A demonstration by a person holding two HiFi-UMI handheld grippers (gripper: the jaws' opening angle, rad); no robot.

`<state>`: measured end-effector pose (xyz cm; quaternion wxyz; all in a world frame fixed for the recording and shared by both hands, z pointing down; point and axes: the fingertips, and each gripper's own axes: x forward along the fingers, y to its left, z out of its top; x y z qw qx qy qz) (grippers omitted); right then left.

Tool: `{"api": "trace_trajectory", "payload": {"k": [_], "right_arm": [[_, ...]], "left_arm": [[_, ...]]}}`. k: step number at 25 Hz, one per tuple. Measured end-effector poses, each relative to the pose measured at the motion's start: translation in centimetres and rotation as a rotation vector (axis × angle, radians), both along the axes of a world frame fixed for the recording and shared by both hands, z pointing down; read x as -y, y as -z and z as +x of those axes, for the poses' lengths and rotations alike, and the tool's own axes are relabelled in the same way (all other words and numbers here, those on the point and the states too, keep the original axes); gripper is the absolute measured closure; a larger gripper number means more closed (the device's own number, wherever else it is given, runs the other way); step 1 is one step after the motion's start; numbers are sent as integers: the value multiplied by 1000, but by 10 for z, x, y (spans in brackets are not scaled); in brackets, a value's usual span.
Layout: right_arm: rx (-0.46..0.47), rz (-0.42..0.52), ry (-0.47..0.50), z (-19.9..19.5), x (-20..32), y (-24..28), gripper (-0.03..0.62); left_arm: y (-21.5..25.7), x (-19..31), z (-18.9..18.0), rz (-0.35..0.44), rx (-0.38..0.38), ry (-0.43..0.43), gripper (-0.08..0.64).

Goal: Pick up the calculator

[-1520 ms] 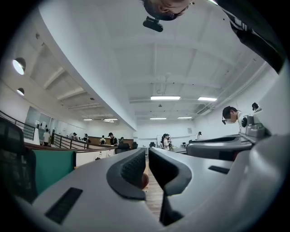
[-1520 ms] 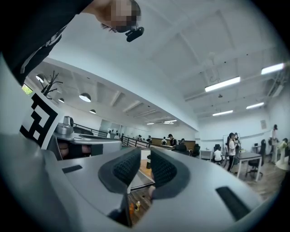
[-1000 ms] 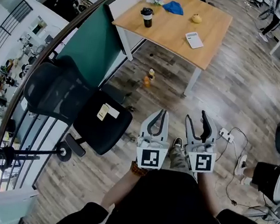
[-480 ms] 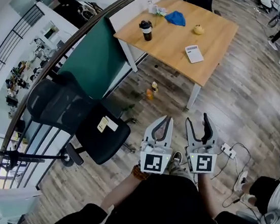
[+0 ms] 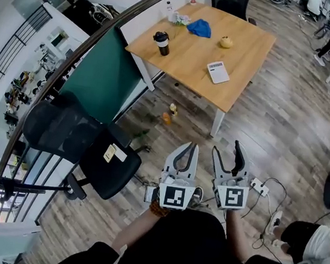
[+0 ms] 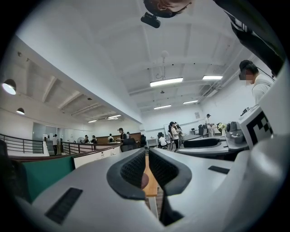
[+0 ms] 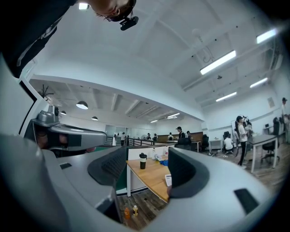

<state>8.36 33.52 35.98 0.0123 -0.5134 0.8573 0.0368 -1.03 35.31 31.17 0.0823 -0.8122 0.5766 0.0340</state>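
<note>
The calculator (image 5: 218,72) is a white slab lying flat near the front edge of the wooden table (image 5: 187,56), far ahead of both grippers. In the right gripper view the calculator (image 7: 168,180) peeks out beside the right jaw. My left gripper (image 5: 191,146) is held level over the floor, shut and empty; between its jaws only a sliver of the table (image 6: 151,183) shows. My right gripper (image 5: 227,149) is beside it, its jaws opening with nothing between them. Through the right gripper (image 7: 152,168) I see the table (image 7: 147,174) some way off.
A black cup (image 5: 160,42), a blue cloth (image 5: 200,27) and a yellow object (image 5: 226,42) share the table. Two bottles (image 5: 168,114) stand on the floor by the table leg. A black office chair (image 5: 85,142) and a green partition (image 5: 107,66) lie left; a power strip (image 5: 260,186) lies right.
Both grippers have travelled across the floor toward the table, which sits more to the left in view. The right gripper's jaws stand wider apart; the left stays shut.
</note>
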Motion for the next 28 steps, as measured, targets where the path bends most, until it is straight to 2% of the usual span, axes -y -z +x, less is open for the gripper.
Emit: {"api": "trace_trajectory", "payload": {"k": [7, 12, 15, 21, 25, 28], "right_arm": [[-29, -39, -68, 27, 22, -12, 293], [-54, -55, -121, 33, 50, -13, 286], [-75, -70, -139, 30, 70, -9, 284], [-129, -83, -169, 17, 121, 1, 283], [-136, -44, -177, -2, 157, 16, 282], [-171, -76, -179, -20, 180, 17, 282]], "left_arm": [[-28, 29, 26, -109, -1, -67, 518], [-39, 67, 35, -130, -43, -131, 518], [-38, 97, 37, -136, -36, -170, 518], [-20, 152, 20, -94, -79, -209, 518], [-15, 196, -3, -84, -91, -214, 518], [-11, 225, -21, -82, -79, -221, 518]]}}
